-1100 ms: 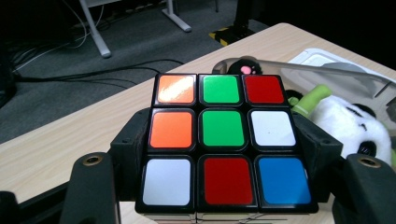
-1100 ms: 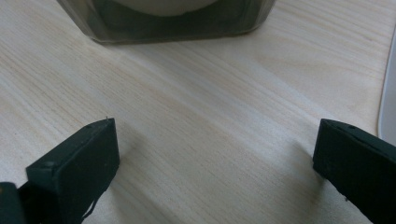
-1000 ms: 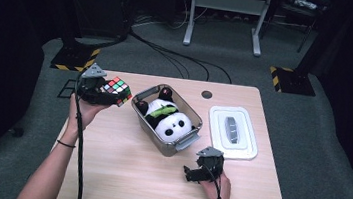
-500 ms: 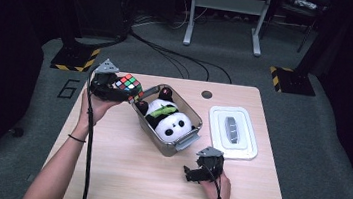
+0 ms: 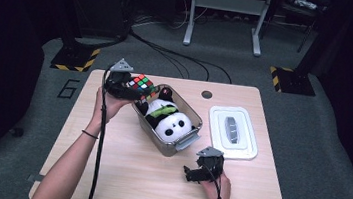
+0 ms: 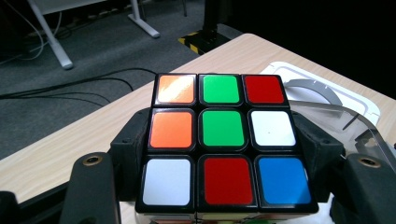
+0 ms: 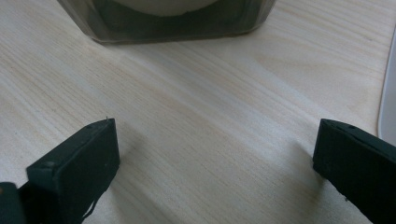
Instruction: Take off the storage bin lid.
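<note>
1. At the far left of the high view, the person's left forearm (image 5: 75, 153) reaches up across the wooden worktop (image 5: 120, 173) from the bottom edge.
2. The left tongs (image 5: 128, 88) pinch a Rubik's cube (image 5: 140, 84) by two opposite sides. In the left gripper view the black jaws press against the cube's (image 6: 223, 140) left and right sides, and its top face shows orange, green, red, white and blue tiles.
3. The cube is held in the air over the far left end of a clear plastic bin (image 5: 185, 143), at the bin's rim.
4. Inside the bin lies a panda plush toy (image 5: 171, 124), with something green (image 5: 163, 109) on it.
5. Right of the bin, near its handle, the right tongs (image 5: 191, 174) rest low over the worktop in the person's right hand (image 5: 215, 184). Their jaws are spread apart with only bare wood between them; the right gripper view shows the bin's wall (image 7: 173, 25) just ahead.
6. Farthest right lies the bin's white lid (image 5: 234, 131), flat on the worktop, with a grey handle (image 5: 231, 127) at its middle.
</note>
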### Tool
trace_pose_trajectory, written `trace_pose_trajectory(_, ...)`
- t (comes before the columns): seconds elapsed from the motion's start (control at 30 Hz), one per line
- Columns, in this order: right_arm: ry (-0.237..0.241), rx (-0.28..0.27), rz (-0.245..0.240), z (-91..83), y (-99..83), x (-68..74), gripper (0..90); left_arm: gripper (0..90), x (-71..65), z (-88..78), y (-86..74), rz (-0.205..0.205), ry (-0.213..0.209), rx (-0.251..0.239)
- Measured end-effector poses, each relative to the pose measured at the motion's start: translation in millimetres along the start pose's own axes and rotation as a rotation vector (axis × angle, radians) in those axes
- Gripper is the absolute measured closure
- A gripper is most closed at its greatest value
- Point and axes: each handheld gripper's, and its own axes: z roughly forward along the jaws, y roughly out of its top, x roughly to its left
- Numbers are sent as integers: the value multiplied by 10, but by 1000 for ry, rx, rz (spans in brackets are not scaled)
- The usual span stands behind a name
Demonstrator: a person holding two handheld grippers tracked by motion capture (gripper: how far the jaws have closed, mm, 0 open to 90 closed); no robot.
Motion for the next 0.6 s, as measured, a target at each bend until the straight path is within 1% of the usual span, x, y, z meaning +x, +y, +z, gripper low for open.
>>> trace_pose_trajectory(0.13,2,1,-1,-2,0,-1,0,342,2,139,9,5,-12,24)
trace_pose_trajectory(0.27,1,0,1,-1,0,0,0,342,11,276,-3,-5,-17,39)
trace_pose_trajectory(0.37,1,0,1,-1,0,0,0,341,14,401,-26,-6,-23,68)
trace_pose_trajectory(0.43,1,0,1,-1,-1,1,0,341,20,466,-41,-5,-26,79)
trace_pose_trajectory(0.47,0,-1,-2,0,-1,-1,0,341,27,499,-47,-3,-28,88)
trace_pose_trajectory(0.5,0,-4,-6,2,-1,-5,0,341,27,533,-55,-1,-25,87)
trace_pose_trajectory(0.53,-1,-6,-12,4,0,-10,0,341,33,563,-58,8,-27,102)
trace_pose_trajectory(0.6,-1,-7,-13,4,0,-10,0,341,39,622,-74,13,-32,119)
